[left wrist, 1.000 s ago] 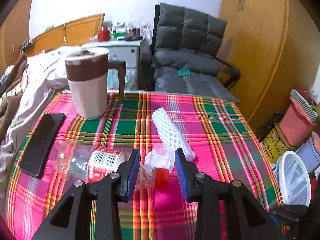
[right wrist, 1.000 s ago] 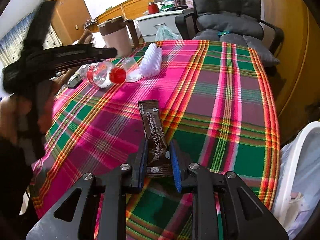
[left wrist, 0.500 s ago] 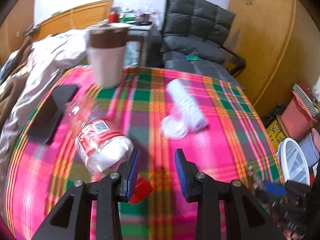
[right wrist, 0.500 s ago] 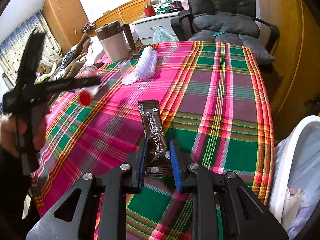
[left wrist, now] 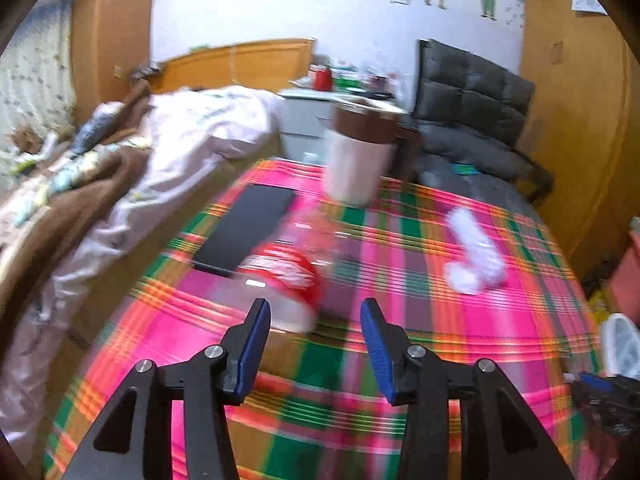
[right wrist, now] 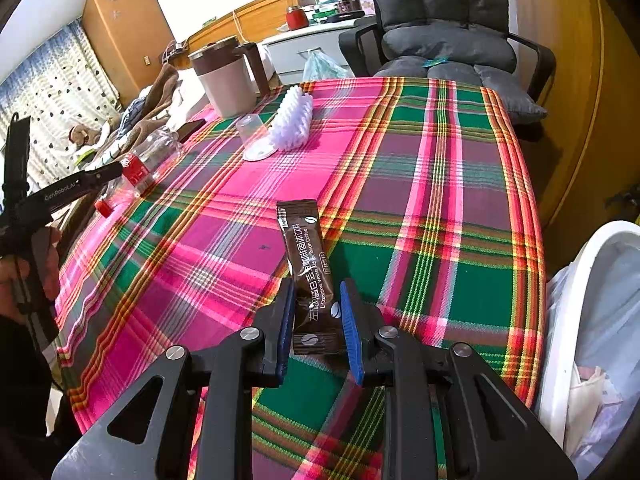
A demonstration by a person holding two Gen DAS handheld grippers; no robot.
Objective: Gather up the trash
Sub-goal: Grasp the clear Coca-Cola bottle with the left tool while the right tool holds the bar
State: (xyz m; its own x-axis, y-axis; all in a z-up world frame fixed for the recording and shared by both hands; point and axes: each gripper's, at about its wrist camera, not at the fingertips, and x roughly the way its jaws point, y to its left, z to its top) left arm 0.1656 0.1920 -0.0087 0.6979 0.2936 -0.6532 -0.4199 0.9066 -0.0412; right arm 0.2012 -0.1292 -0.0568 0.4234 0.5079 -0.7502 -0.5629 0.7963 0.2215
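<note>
My right gripper is shut on a brown coffee sachet and holds it over the plaid tablecloth. My left gripper is open and empty, its jaws wide apart. A clear plastic bottle with a red label lies on the cloth just ahead of its left finger, blurred; it also shows in the right wrist view, next to the left gripper. A white foam net and a clear plastic cup lie further back.
A brown and white jug stands at the table's far edge, a black phone beside it. A white bin with a bag stands right of the table. A grey chair is behind, a bed left.
The left gripper has swung left and drawn back, and the bottle now lies ahead of its left finger instead of between the jaws. The right gripper still holds the sachet in place.
</note>
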